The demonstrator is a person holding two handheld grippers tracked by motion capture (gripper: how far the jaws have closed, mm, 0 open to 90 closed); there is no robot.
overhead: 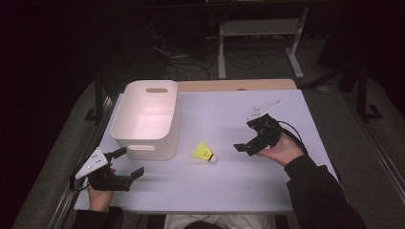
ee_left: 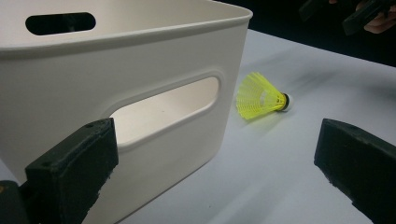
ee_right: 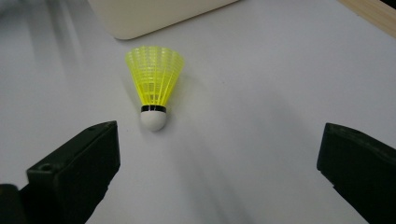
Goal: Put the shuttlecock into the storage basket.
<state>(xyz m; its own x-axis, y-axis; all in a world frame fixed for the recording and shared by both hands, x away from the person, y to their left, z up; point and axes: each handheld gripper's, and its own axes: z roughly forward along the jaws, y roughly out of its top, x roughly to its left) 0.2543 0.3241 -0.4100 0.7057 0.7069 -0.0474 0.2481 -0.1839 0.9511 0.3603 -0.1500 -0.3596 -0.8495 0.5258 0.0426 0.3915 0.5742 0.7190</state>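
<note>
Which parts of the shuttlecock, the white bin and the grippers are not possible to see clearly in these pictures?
- White bin: left gripper view, its base cut off by the bottom edge.
- Shuttlecock: high view, too small for skirt detail.
- Right gripper: high view, dark against the hand, outline unclear.
- Left gripper: right gripper view, blurred at the corner.

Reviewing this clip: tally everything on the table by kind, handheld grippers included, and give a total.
Yellow shuttlecock: 1
White plastic bin with handle slots: 1
Handheld grippers: 2, the left gripper and the right gripper, both with jaws spread and nothing between them
Total: 4
</note>
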